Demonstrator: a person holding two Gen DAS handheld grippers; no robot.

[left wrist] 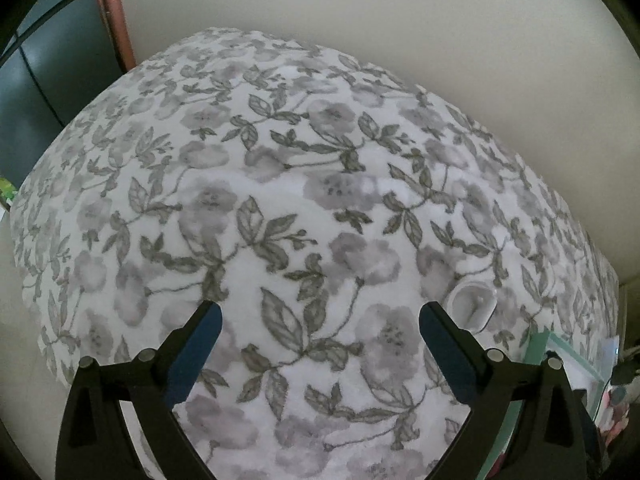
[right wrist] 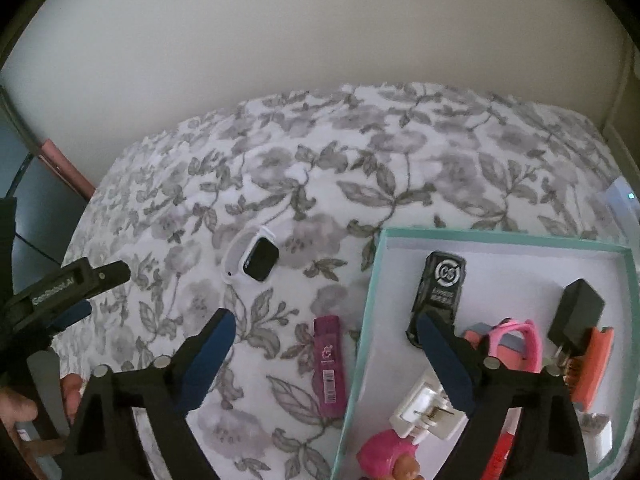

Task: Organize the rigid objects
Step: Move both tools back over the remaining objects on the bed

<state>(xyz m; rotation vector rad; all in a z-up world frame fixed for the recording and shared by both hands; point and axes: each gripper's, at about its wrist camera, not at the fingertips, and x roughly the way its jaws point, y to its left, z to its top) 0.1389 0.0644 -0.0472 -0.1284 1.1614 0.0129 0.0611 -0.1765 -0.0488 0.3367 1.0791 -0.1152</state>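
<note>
Right wrist view: the right hand-held gripper (right wrist: 324, 324) hung with its jaws spread wide and nothing between them, straddling the left wall of a teal-rimmed box (right wrist: 362, 320) that lay on a floral bedspread (right wrist: 400, 152). Nearest in the box were a pink toy figure (right wrist: 386, 456) and a white plug adapter (right wrist: 424, 408); farther in lay a pink watch band (right wrist: 516, 340), an orange comb-like piece (right wrist: 592, 364), a black charger block (right wrist: 578, 312) and a black rectangular device with a round logo (right wrist: 438, 288). Just outside the box wall, on the bedspread, lay a magenta tube with a barcode (right wrist: 330, 364). Beyond it, apart from the box, sat a smartwatch with a white band (right wrist: 254, 260), its dark screen facing up. At the far left the left hand-held gripper (right wrist: 96, 292) showed side-on, with a person's fingers (right wrist: 72, 396) below it.

Left wrist view: the left hand-held gripper (left wrist: 320, 320) also stood wide apart and empty above the floral bedspread (left wrist: 280, 140). Just past its right finger lay the white watch band (left wrist: 472, 304), seen end-on, and the teal box corner (left wrist: 560, 356) showed at the lower right. A plain pale wall (left wrist: 360, 8) rose behind the bed.
</note>
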